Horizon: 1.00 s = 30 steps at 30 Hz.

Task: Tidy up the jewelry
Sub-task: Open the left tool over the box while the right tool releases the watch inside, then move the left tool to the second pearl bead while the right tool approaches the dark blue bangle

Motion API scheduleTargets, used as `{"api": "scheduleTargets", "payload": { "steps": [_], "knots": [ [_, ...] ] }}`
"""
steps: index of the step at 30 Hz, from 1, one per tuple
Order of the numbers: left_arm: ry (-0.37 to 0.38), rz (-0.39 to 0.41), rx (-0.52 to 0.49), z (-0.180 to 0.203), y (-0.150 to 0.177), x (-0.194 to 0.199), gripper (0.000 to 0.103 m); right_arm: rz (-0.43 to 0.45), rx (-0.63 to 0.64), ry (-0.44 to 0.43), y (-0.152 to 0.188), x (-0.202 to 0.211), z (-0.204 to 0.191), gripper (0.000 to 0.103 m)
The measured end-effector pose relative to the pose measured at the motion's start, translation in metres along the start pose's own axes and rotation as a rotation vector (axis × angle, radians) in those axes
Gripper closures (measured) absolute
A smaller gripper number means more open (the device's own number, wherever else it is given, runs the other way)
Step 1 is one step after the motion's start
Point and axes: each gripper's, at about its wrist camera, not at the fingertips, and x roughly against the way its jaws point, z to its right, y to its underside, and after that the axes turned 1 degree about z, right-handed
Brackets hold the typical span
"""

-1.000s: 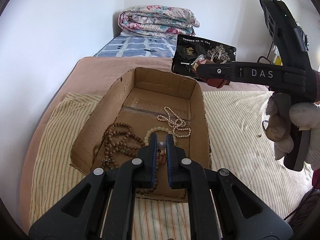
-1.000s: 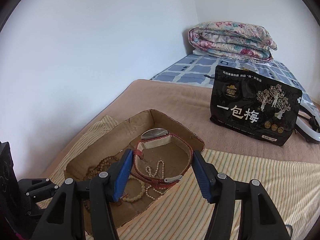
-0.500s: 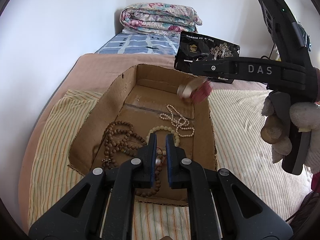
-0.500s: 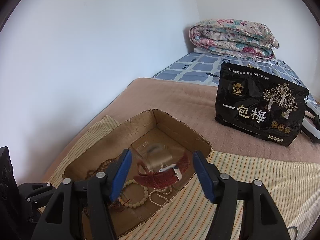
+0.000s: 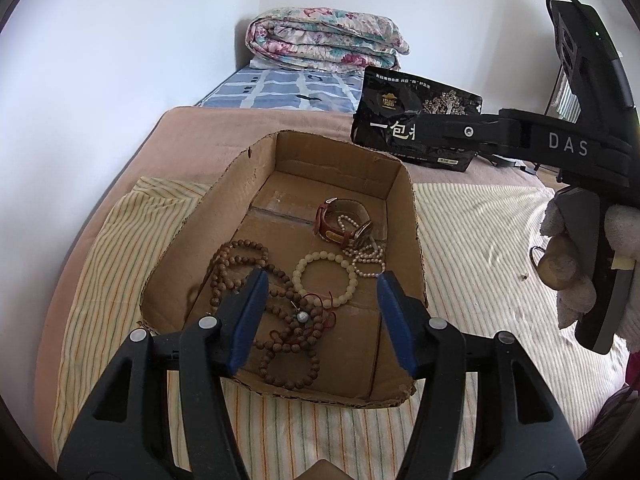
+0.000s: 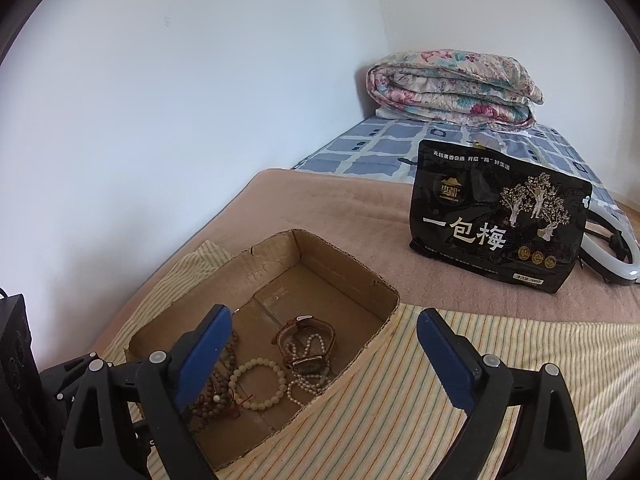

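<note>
1. The red-strapped watch (image 5: 342, 222) is lying inside the cardboard box (image 5: 404, 184), toward its far right corner, its strap curled and its face resting against the pearl strand (image 5: 366, 256).
2. The pearl strand is spilling in loops along the box's right wall, just beside the cream bead bracelet (image 5: 324, 278) near the middle of the floor.
3. The brown bead necklace (image 5: 240, 264) is sprawling over the left and near part of the box, its red cord and a single pale bead lying tangled at the near end.
4. In the right wrist view the same watch (image 6: 306, 342) is sitting at lower centre, the pearls draping over it.
5. The left gripper (image 5: 318, 312) is hovering over the near end of the box, jaws spread wide and grasping nothing.
6. The right gripper (image 6: 324, 356) is hanging above the box's right edge, jaws released and empty; in the left view a gloved hand is holding it at the right of the frame.
7. The box is resting on a striped cloth (image 5: 480, 248) spread over the bed.
8. A black snack bag (image 6: 500, 216) is standing beyond the box, with a folded floral quilt (image 6: 452, 88) farther back by the wall.
</note>
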Motion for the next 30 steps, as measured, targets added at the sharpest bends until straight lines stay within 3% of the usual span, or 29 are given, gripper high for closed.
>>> {"api": "scheduleTargets", "payload": {
  "steps": [12, 30],
  "knots": [
    [0.006, 0.024, -0.04, 0.026, -0.002, 0.011, 0.045, 0.032, 0.007, 0.048, 0.009, 0.035, 0.024, 0.001],
    [0.048, 0.038, -0.076, 0.073, -0.002, 0.021, 0.045, 0.056, -0.076, 0.113, 0.039, 0.096, 0.097, 0.0]
  ]
}}
